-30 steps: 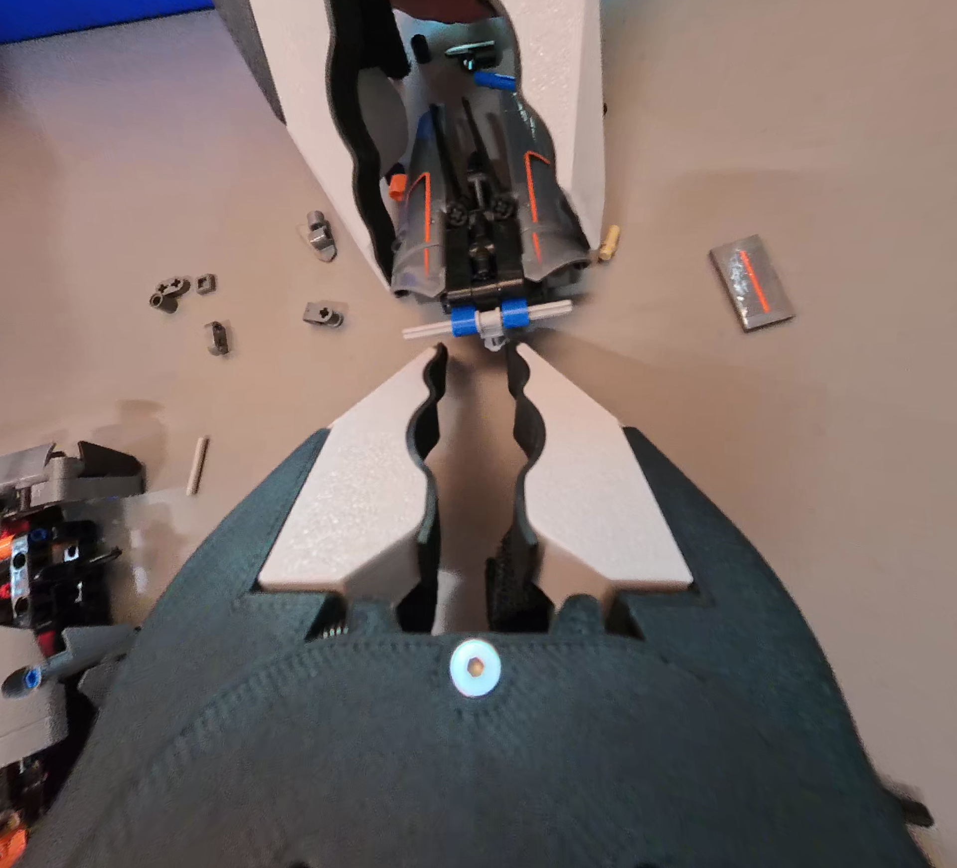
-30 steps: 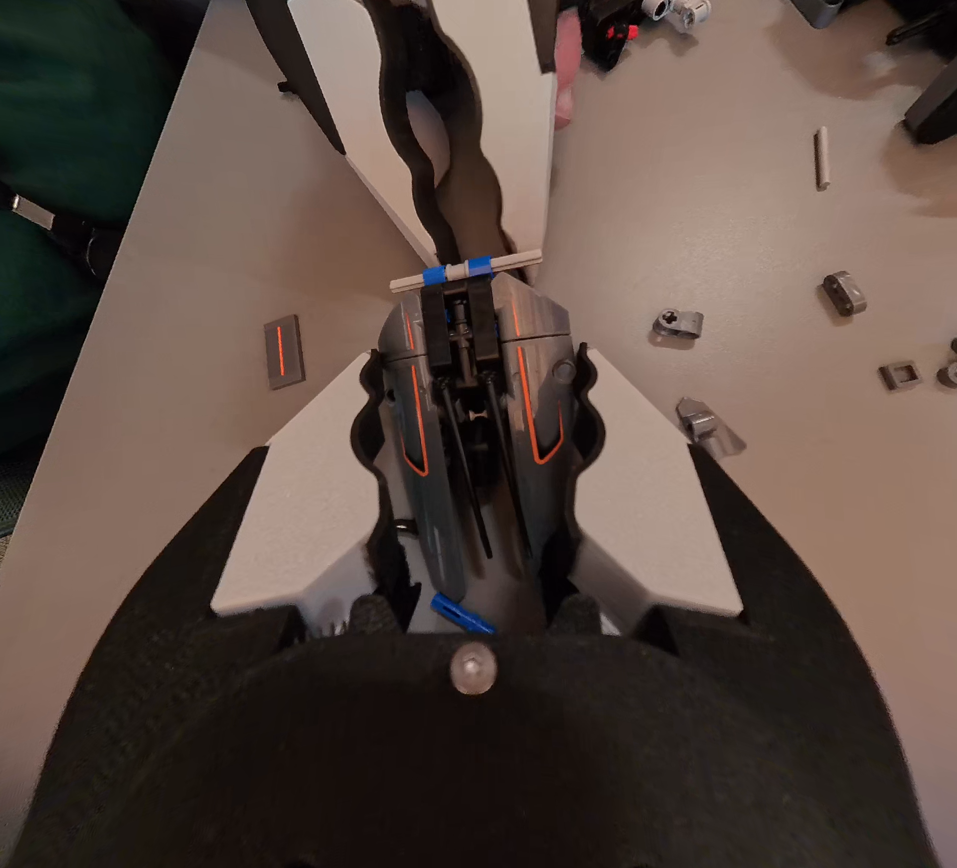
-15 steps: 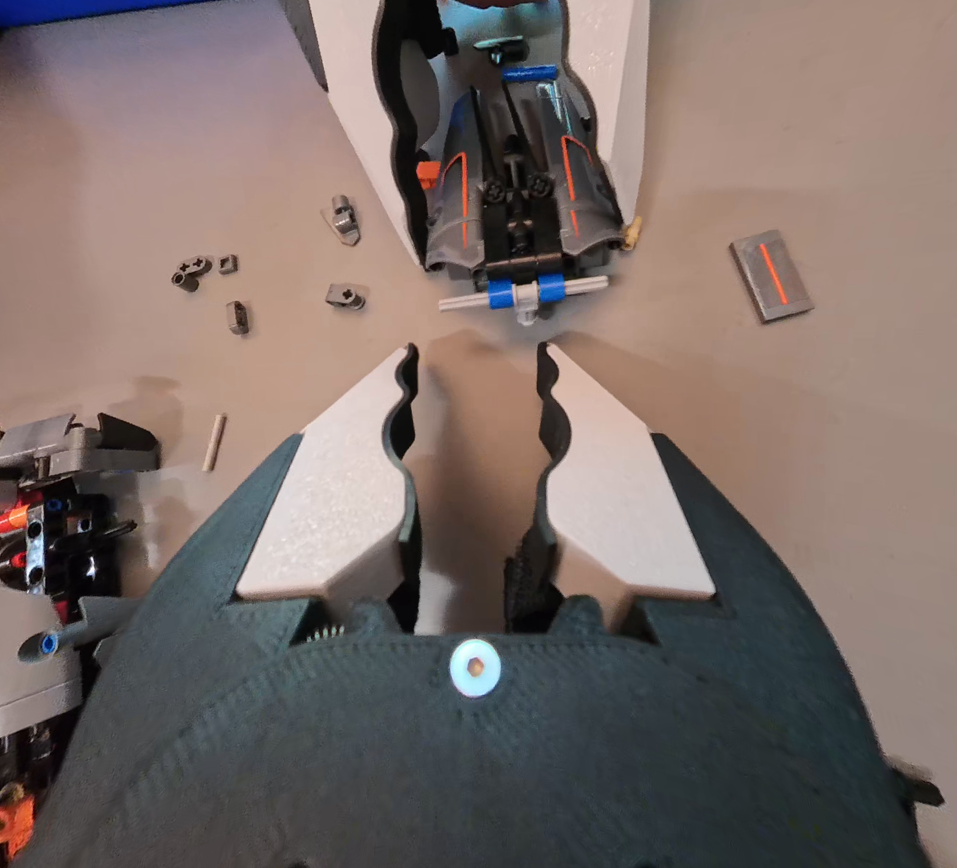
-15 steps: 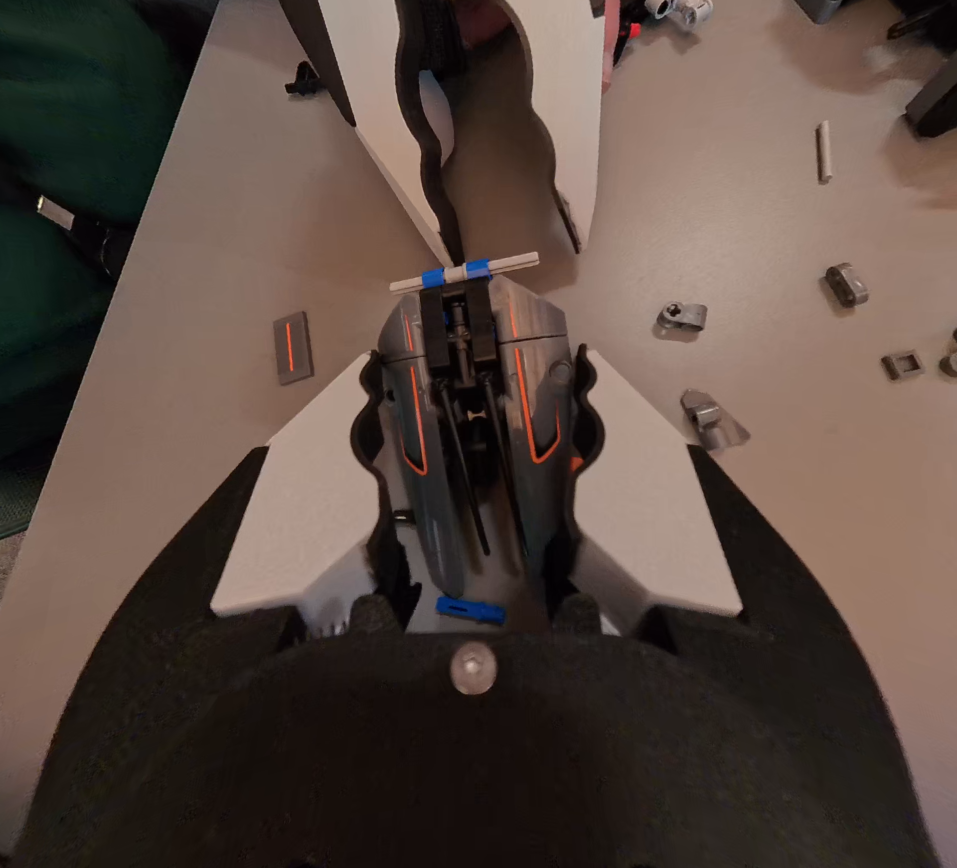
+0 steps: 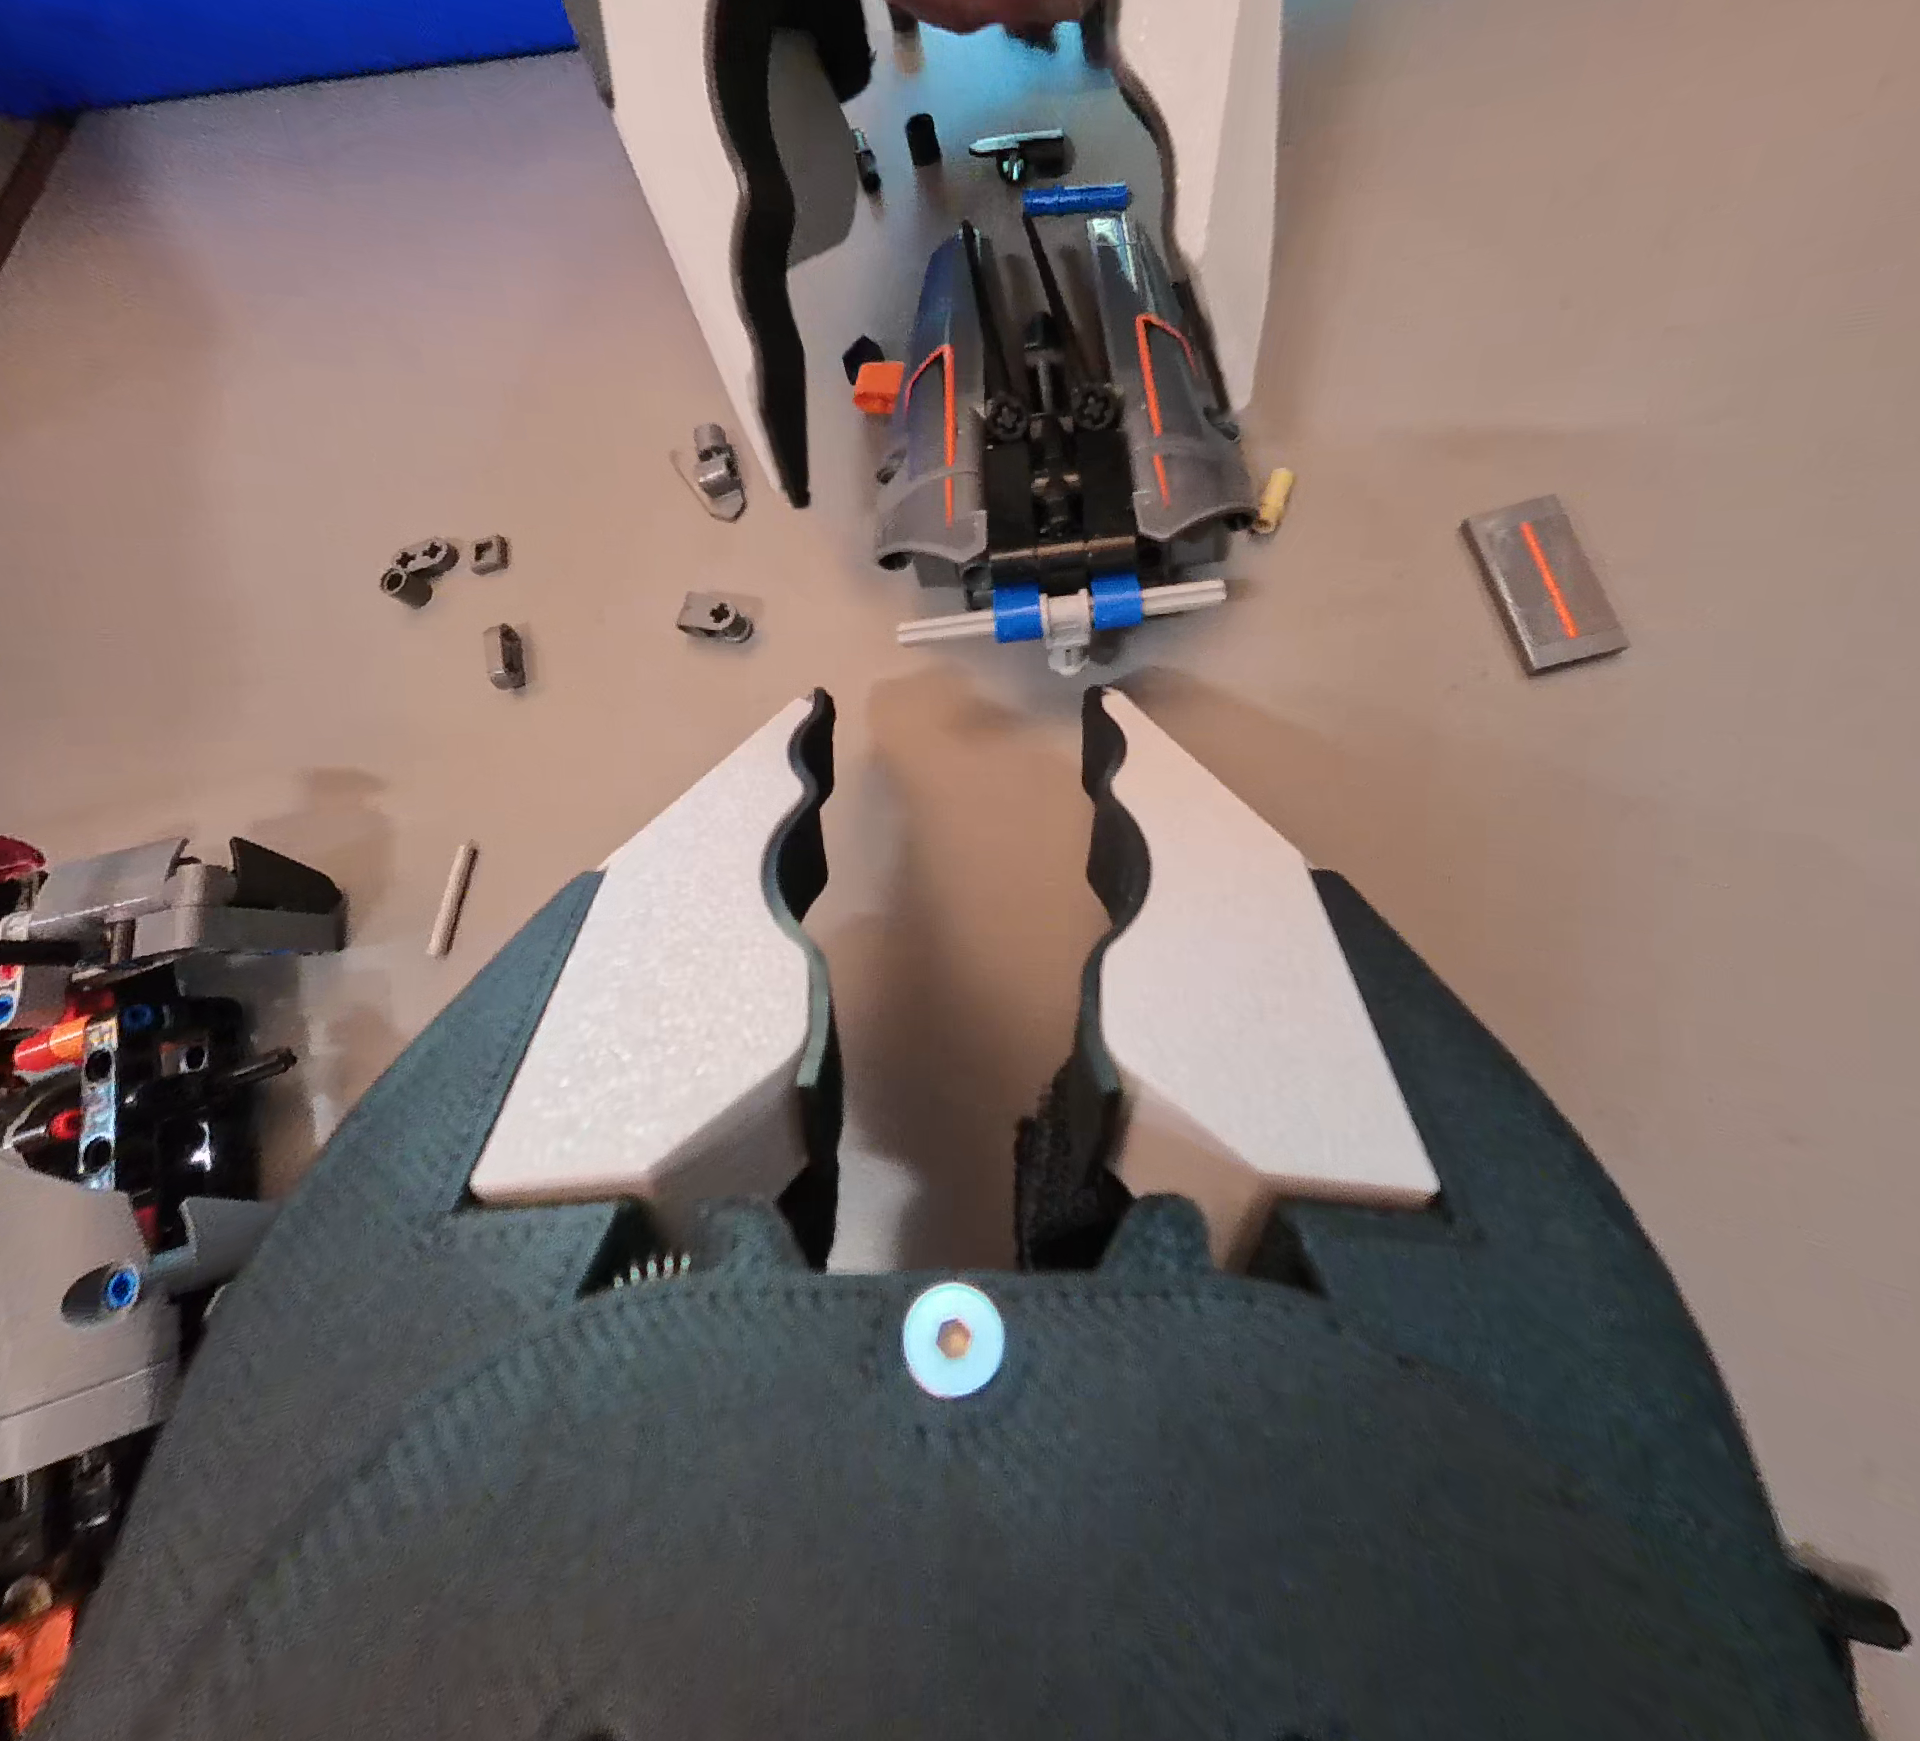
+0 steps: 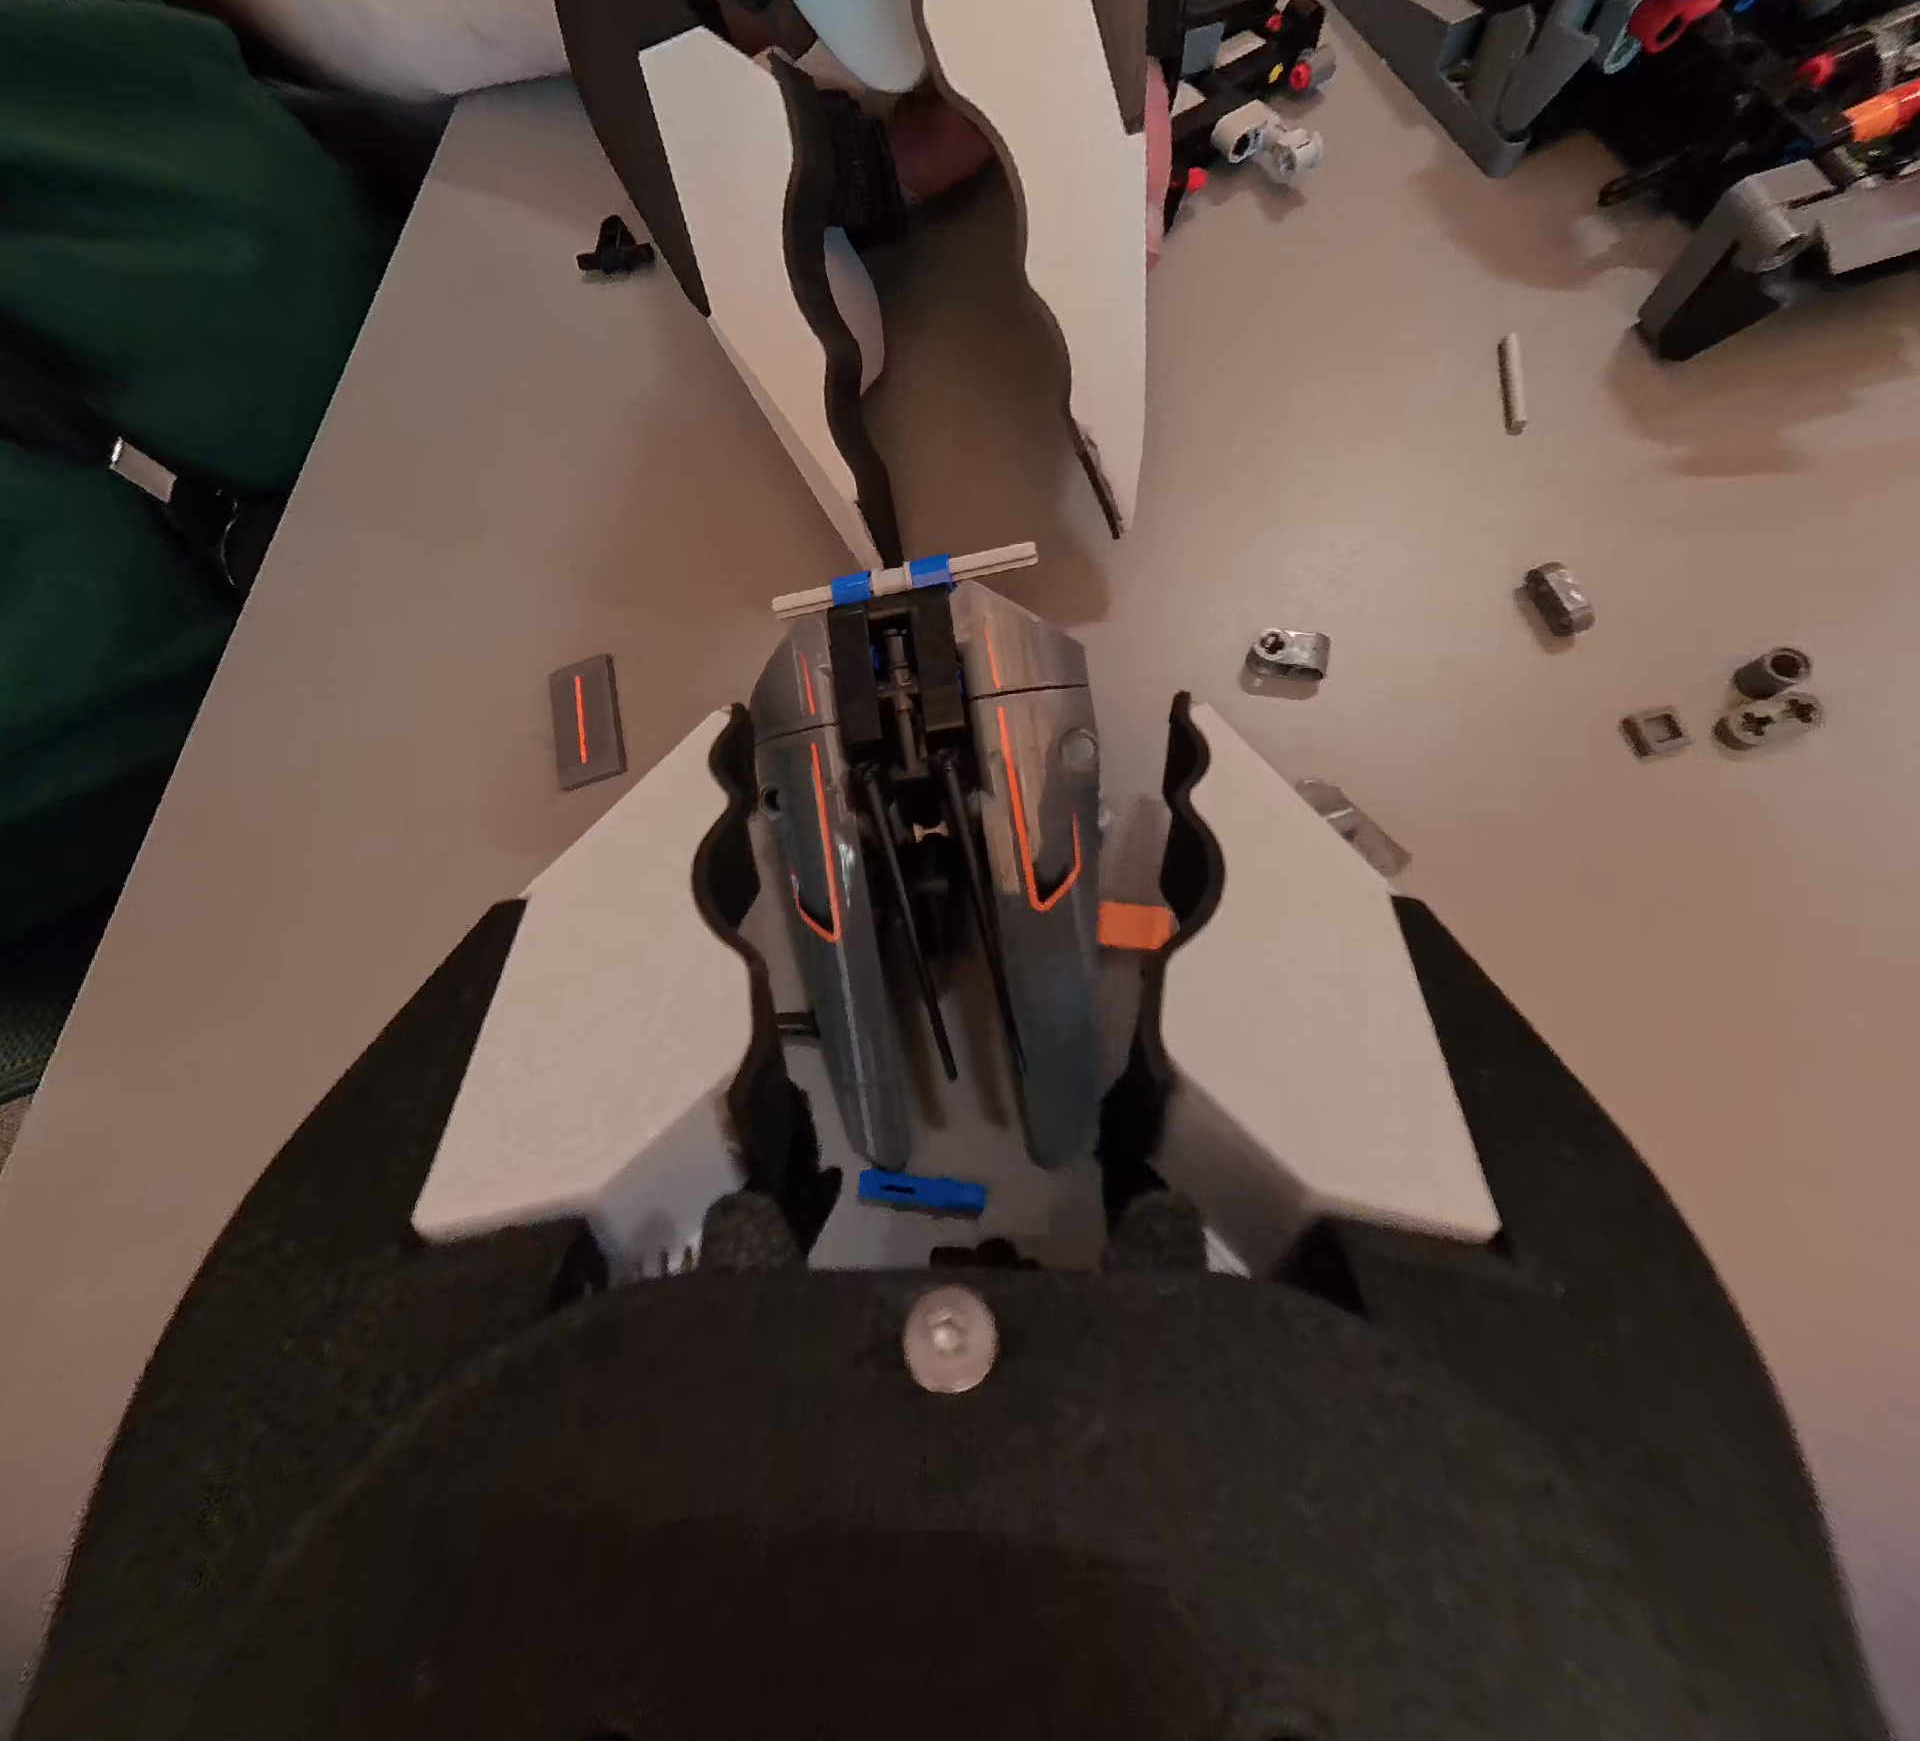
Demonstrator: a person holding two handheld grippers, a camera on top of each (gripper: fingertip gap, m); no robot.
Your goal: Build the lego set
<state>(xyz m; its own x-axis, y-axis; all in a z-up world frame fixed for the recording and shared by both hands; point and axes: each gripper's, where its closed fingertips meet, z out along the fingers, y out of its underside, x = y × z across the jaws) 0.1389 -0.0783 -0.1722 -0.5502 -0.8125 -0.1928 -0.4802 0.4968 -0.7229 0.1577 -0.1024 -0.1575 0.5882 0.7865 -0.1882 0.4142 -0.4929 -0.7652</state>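
A dark grey Lego assembly (image 5: 1049,444) with orange stripes, black beams and a light grey axle (image 5: 1060,621) carrying two blue bushes lies on the tan table (image 5: 1558,964). My right gripper (image 6: 961,720) is open around the assembly (image 6: 925,860), with a gap at its right finger; it also shows in the left wrist view (image 5: 1018,455). My left gripper (image 5: 956,704) is open and empty, just short of the axle; it faces the axle (image 6: 904,574) in the right wrist view (image 6: 992,528).
A grey tile with an orange stripe (image 5: 1543,585) lies right of the assembly. Several small grey connectors (image 5: 717,616) and a short axle (image 5: 452,896) lie to the left. A large part-built model (image 6: 1662,29) stands at the table's side. A blue pin (image 6: 920,1190) and an orange piece (image 6: 1132,924) lie between my right fingers. My right fingertips sit around 4 cm from my left ones. The orange piece (image 6: 1132,924) is about 4 cm from my right fingertips. Look for it in the left wrist view (image 5: 881,380) too.
My left gripper has opened wider and drawn back from the axle. My right gripper, shut on the assembly before, has spread its fingers off it.
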